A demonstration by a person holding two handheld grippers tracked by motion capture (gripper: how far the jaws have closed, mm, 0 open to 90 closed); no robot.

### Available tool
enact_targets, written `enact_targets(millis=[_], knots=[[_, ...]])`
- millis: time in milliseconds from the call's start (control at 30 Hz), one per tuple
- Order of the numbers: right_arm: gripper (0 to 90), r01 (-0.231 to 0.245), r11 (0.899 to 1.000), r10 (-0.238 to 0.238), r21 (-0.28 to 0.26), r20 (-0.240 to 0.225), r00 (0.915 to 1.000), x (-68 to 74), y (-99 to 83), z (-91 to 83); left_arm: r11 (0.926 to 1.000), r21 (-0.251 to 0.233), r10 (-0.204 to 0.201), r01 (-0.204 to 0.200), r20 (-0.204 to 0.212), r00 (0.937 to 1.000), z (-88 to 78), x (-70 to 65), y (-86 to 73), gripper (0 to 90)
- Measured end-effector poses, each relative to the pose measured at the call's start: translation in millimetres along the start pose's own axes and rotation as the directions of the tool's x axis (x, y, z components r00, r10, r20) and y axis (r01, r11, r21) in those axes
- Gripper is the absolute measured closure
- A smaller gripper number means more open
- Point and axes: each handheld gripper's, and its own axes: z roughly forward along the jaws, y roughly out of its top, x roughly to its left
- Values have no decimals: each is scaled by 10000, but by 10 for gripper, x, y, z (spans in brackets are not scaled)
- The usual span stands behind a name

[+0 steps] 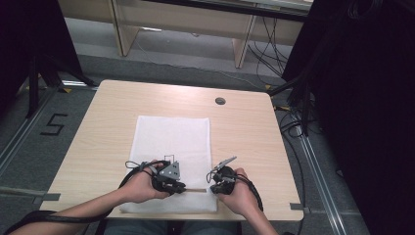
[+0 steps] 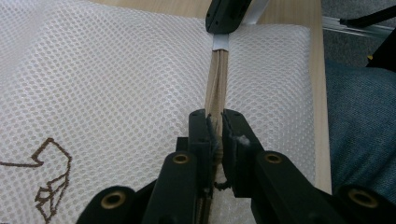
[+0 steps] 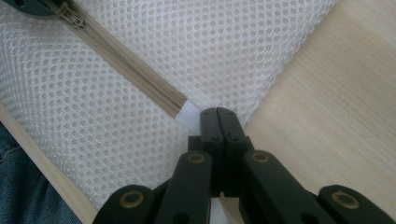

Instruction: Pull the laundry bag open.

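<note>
Both tools clamped on the mesh bag's zipper

My left tool (image 2: pixel 215 128) pinches the zipper pull (image 2: pixel 216 135); my right tool (image 3: pixel 218 116) grips the white end tab (image 3: pixel 189 112), zipper (image 1: pixel 195 190) running straight between them, lower centre.

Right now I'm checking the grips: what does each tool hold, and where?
Left tool pinches the mesh bag's zipper pull; right tool pinches the white tab at the zipper's end.
</note>
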Motion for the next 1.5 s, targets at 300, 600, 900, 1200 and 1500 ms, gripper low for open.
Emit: enact_targets(millis=[300, 600, 900, 1200, 1500], knots=[[900, 6, 10000, -6, 14, 26, 10000, -7, -2, -2, 9998, -40, -204, 204, 8, 9998, -32, 0, -33, 824], [900, -213, 9997, 213, 98, -4, 9998, -3, -4, -6, 9998, 101, -176, 177, -40, 9998, -74, 15, -56, 824], [900, -146, 9999, 146, 61, 5, 9999, -10, -5, -4, 9998, 138, -115, 116, -80, 9999, -112, 26, -81, 824], [900, -139, 9999, 139, 39, -15, 9999, -12, -6, -4, 9998, 59, -168, 168, -89, 9998, -117, 16, -92, 824], [900, -188, 9998, 188, 89, -26, 9998, -8, -7, -7, 9997, 9, -242, 242, -91, 9997, -134, 18, -109, 824]])
